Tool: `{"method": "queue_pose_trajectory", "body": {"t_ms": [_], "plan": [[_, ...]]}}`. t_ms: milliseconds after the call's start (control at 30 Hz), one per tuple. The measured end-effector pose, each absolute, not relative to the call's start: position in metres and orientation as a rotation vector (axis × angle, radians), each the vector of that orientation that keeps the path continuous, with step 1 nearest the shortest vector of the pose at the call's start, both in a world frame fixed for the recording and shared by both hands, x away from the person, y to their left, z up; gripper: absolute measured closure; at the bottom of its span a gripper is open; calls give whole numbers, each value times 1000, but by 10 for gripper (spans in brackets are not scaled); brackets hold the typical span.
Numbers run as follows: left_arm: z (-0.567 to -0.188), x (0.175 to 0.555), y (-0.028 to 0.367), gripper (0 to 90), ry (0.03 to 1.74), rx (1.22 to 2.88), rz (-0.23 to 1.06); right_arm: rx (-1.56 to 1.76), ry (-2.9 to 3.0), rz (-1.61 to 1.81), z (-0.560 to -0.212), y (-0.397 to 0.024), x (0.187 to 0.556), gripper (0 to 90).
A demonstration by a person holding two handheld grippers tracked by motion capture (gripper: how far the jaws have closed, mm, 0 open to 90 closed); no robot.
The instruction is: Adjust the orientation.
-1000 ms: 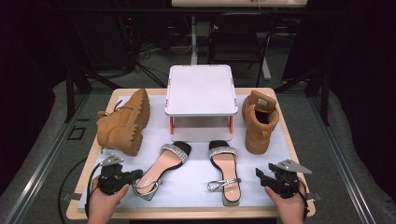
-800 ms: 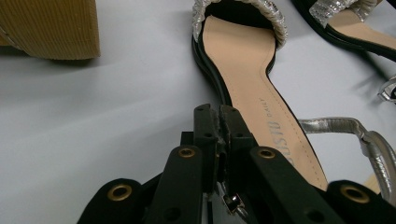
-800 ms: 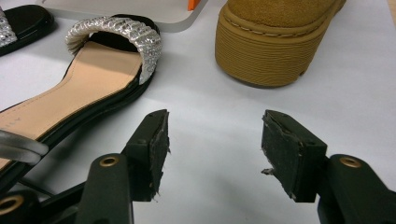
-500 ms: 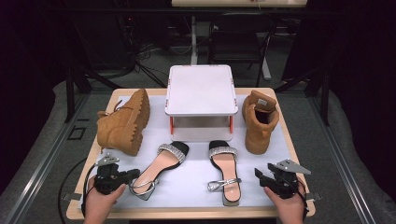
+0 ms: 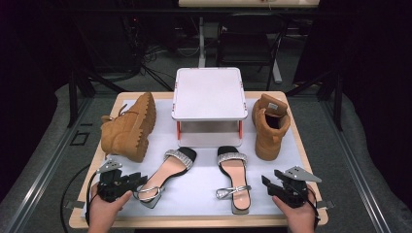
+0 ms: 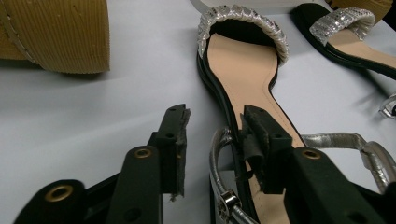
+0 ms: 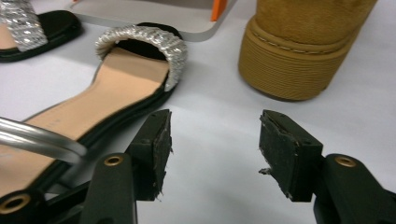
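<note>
The left gripper (image 5: 138, 180) is held at seven o'clock on the tabletop (image 5: 194, 194), with its jaws released and parted about the silver ankle strap (image 6: 219, 154) at the heel of the left sandal (image 5: 167, 174); the right-hand pad (image 6: 254, 135) lies against the insole, but the strap is not pinched. That sandal is laid at six to seven o'clock, toe pointing toward the white stand (image 5: 209, 94) at twelve, just beside the sole of the tipped boot (image 5: 128, 127) at nine. The right gripper (image 5: 267, 182) is held at five o'clock, jaws released and nothing between them, beside the right sandal (image 5: 233, 177), with the upright boot (image 5: 269, 127) at three. The risk, as judged, is that the thin strap could be snagged by a pad when the left gripper is drawn back, so the sandal would be dragged or turned askew; a closing on the strap alone could also let the shoe swing and slip. Compared with the earlier frame, the left jaws have just been opening, with the strap left between them, while the right jaws have just been closing slightly on nothing. The shoes and both hands are found in the same places.
</note>
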State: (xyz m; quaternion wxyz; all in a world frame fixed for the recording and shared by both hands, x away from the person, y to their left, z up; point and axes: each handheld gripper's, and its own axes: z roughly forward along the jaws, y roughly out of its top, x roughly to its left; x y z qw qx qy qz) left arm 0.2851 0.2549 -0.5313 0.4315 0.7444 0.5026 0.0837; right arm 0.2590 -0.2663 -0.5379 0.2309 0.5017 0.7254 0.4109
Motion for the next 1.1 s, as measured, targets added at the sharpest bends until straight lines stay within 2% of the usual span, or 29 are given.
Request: {"method": "queue_pose_trajectory", "body": {"t_ms": [267,600,1100], "plan": [[-531,284,251,506,1238,1848,235,1336,2022,1181,-527,-253,249,462],[-532,284,250,497,1241,1853,253,1263,2094,1251,-516,-238,240,571],[-532,284,249,492,1244,1860,257,1192,2184,1221,-522,-216,229,590]]}}
